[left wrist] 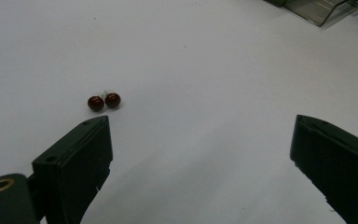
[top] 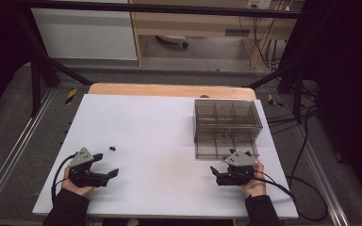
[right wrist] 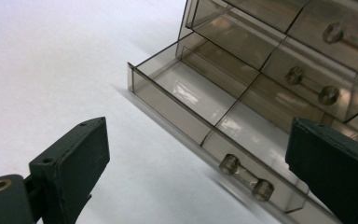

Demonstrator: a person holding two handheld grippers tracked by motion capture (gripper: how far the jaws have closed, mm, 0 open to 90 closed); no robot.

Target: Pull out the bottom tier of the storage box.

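On the white desk [top: 160, 141], the left gripper [top: 104, 165] rests with fingers [left wrist: 74, 163] spread and empty; two small brown beads [left wrist: 104, 101] lie touching each other just beyond its left finger. Farther right, the right gripper [top: 222, 175] has fingers [right wrist: 70, 163] spread, nothing pinched, the smoky drawer box's [top: 226, 115] pulled-out bottom drawer [right wrist: 200, 116] just ahead of them.

On the white desk [top: 160, 141] the left gripper [top: 107, 165] rests near the front left, jaws apart, with a small dark item [top: 112, 148] lying just beyond it. Over at the right, the right gripper [top: 220, 173] sits just in front of the smoky clear drawer box [top: 226, 117], whose bottom drawer [top: 224, 148] stands pulled out.
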